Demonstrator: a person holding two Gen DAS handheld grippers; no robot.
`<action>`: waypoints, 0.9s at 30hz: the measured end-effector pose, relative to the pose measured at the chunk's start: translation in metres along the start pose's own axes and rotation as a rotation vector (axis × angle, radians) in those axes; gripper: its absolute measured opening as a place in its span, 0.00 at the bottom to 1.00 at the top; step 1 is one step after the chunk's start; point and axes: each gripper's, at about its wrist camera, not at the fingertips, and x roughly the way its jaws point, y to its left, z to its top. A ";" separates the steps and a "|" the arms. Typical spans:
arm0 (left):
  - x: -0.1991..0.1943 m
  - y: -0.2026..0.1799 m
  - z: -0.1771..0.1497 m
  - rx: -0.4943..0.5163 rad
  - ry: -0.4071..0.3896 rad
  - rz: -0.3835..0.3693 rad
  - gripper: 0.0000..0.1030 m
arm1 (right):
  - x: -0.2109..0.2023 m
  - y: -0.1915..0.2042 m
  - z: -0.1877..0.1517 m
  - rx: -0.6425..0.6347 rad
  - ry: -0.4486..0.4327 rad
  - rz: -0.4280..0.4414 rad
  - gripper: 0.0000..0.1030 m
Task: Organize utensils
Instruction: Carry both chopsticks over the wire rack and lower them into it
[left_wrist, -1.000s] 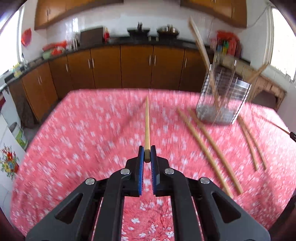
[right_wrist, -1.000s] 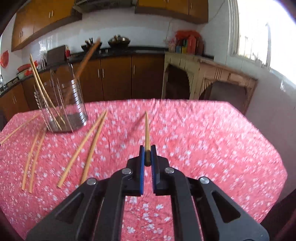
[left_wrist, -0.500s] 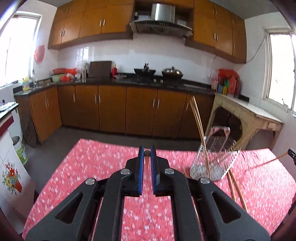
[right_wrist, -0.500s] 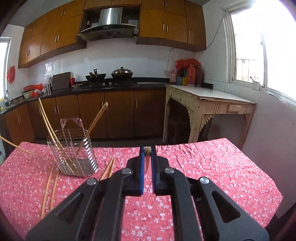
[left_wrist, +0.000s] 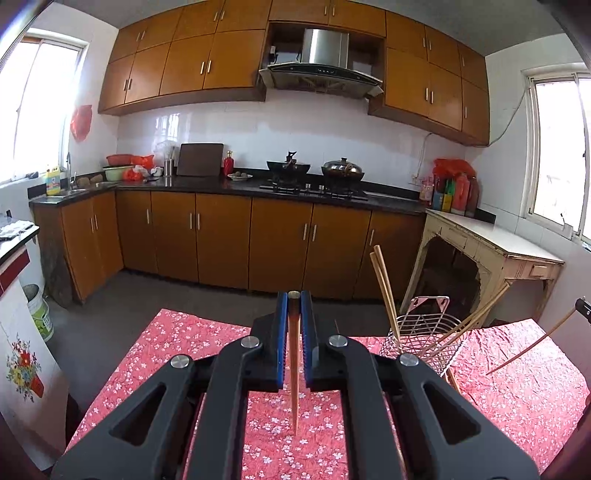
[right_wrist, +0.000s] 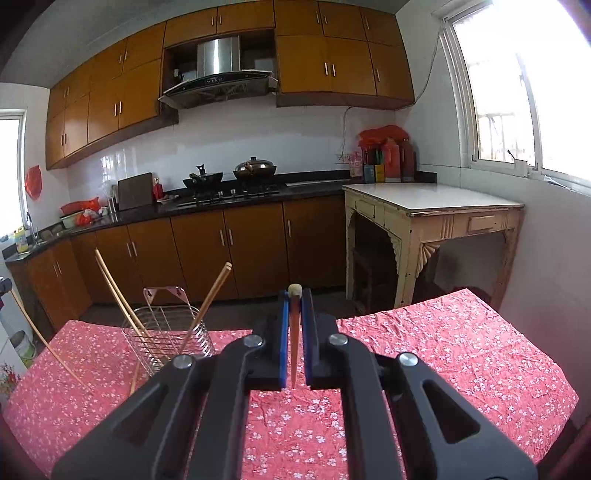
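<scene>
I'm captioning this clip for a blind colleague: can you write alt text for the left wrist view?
The left gripper is shut on a wooden chopstick that hangs down over a red floral tablecloth. To the right stands a wire utensil holder with chopsticks in it; kitchen cabinets lie behind.

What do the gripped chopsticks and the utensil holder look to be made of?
Chopsticks: likely bamboo or wood, matte tan with a pale cut end. Holder: thin shiny wire, probably steel, with see-through sides. Tablecloth: creased printed fabric, apparently.
</scene>
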 end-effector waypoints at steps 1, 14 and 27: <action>0.000 -0.001 0.001 0.001 0.000 -0.003 0.07 | -0.002 0.001 0.002 0.002 -0.001 0.005 0.07; -0.027 -0.029 0.032 0.014 -0.066 -0.100 0.07 | -0.044 0.021 0.042 0.013 -0.018 0.185 0.07; -0.031 -0.079 0.095 -0.003 -0.184 -0.179 0.07 | -0.042 0.064 0.107 -0.004 -0.102 0.274 0.07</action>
